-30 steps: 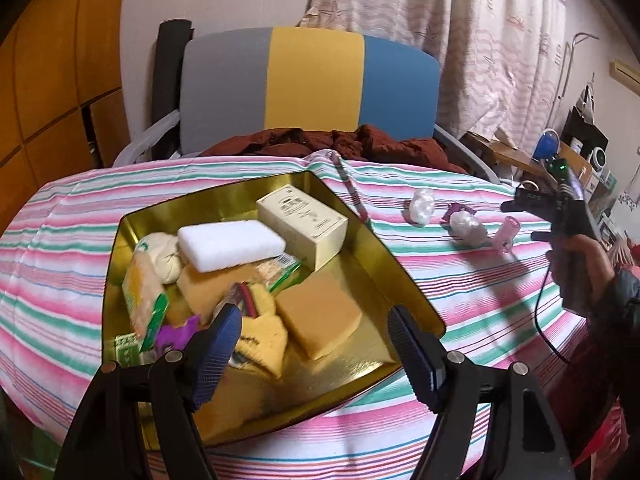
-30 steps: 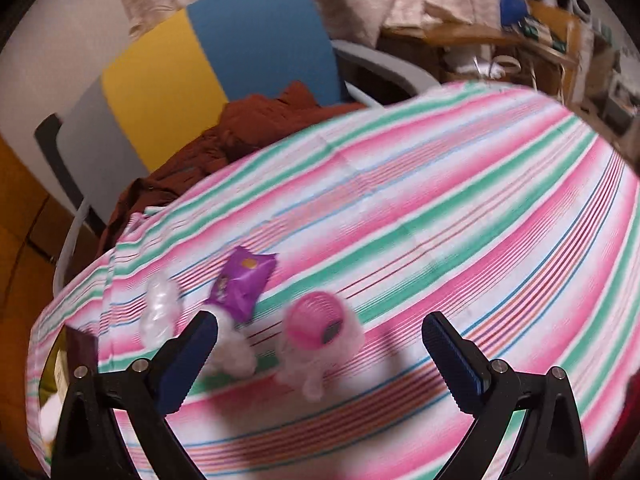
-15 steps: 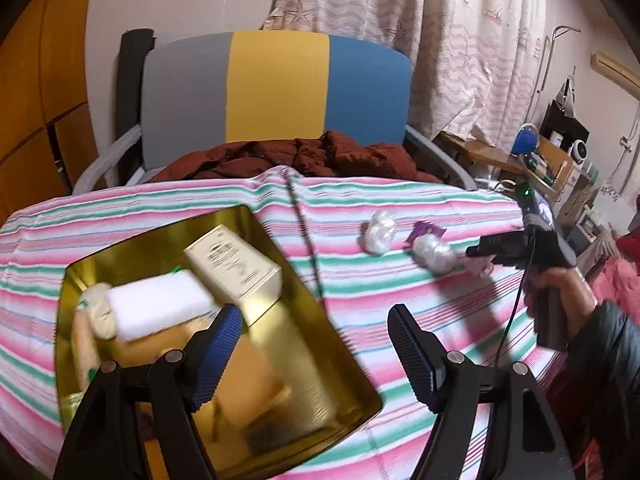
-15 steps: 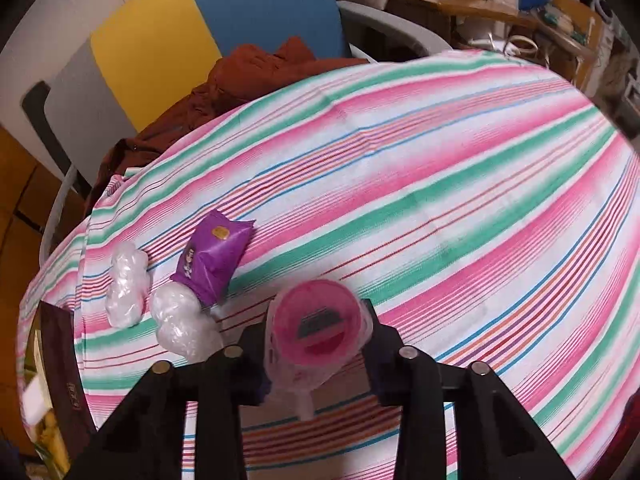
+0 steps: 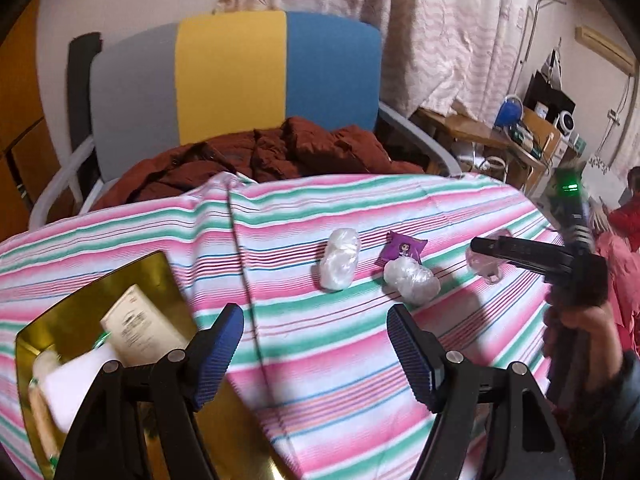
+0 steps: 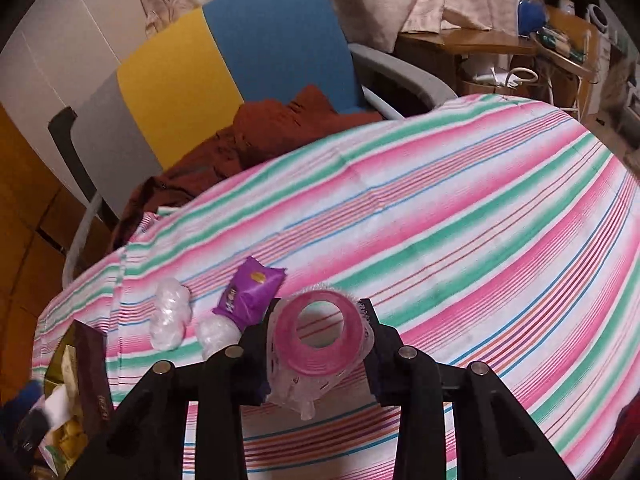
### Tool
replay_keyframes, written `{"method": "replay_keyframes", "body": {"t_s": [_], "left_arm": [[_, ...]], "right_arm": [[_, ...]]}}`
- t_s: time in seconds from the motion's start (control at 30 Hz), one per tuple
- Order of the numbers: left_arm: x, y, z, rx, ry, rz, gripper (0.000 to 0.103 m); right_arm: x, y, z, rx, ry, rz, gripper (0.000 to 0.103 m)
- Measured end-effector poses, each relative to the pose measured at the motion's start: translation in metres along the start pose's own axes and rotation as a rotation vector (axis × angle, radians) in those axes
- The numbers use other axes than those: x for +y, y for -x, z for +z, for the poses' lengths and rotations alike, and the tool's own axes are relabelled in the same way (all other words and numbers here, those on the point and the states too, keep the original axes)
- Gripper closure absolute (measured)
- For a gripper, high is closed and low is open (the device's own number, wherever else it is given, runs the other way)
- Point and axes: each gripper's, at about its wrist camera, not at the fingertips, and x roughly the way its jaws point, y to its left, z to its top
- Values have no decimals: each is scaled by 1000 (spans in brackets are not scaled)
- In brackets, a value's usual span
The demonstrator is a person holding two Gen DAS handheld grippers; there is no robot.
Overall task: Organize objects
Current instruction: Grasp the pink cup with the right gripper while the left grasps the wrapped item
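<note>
My right gripper [image 6: 318, 344] is shut on a pink hair roller [image 6: 318, 336] wrapped in clear plastic, lifted a little off the striped tablecloth [image 6: 460, 240]. Just left of it lie a purple snack packet [image 6: 250, 292] and two white plastic-wrapped bundles [image 6: 170, 320]. From the left wrist view, the same packet [image 5: 402, 248] and bundles [image 5: 340, 258] lie ahead of my open left gripper [image 5: 316, 354], which holds nothing. The right gripper [image 5: 520, 254] shows at the right edge there, held by a hand [image 5: 588, 328]. A gold tray [image 5: 92, 304] with a cream box [image 5: 140, 326] and sponges sits at lower left.
A grey, yellow and blue chair [image 5: 236, 76] with a rust-red garment [image 5: 256, 160] heaped on its seat stands behind the table. A cluttered wooden desk [image 5: 520, 136] is at the far right. A fold in the cloth [image 5: 240, 256] runs toward me.
The right gripper closed on the pink roller and raised it off the cloth. The left gripper swung right, away from the tray, toward the packet and bundles.
</note>
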Motion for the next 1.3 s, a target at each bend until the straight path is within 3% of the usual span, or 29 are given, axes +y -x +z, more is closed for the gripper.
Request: {"method": "replay_keyframes", "body": {"t_s": [0.4, 0.63, 0.7, 0.77, 0.8, 0.97, 1.2, 1.27, 1.3], "left_arm": [[-22, -111, 40, 152, -50, 33, 27], [-35, -159, 51, 185, -116, 58, 28], [-33, -172, 53, 191, -119, 73, 34], [-27, -184, 52, 212, -107, 99, 66], [-23, -189, 50, 226, -99, 111, 65], [-22, -178, 40, 217, -86, 103, 66], [-28, -150, 9, 242, -46, 101, 66], [-33, -141, -2, 247, -54, 94, 66], [-36, -135, -9, 250, -57, 88, 66]], "right_arm": [[3, 6, 0, -3, -1, 69, 66], [5, 4, -1, 12, 4, 89, 65], [6, 4, -2, 13, 11, 85, 64], [6, 1, -3, 20, 22, 79, 64], [7, -1, -3, 26, 27, 75, 64], [6, -8, -4, 44, 50, 36, 66], [-19, -23, -4, 103, -45, 30, 66], [-23, -28, -5, 128, -59, 28, 65], [-25, -30, -6, 141, -71, 30, 58]]}}
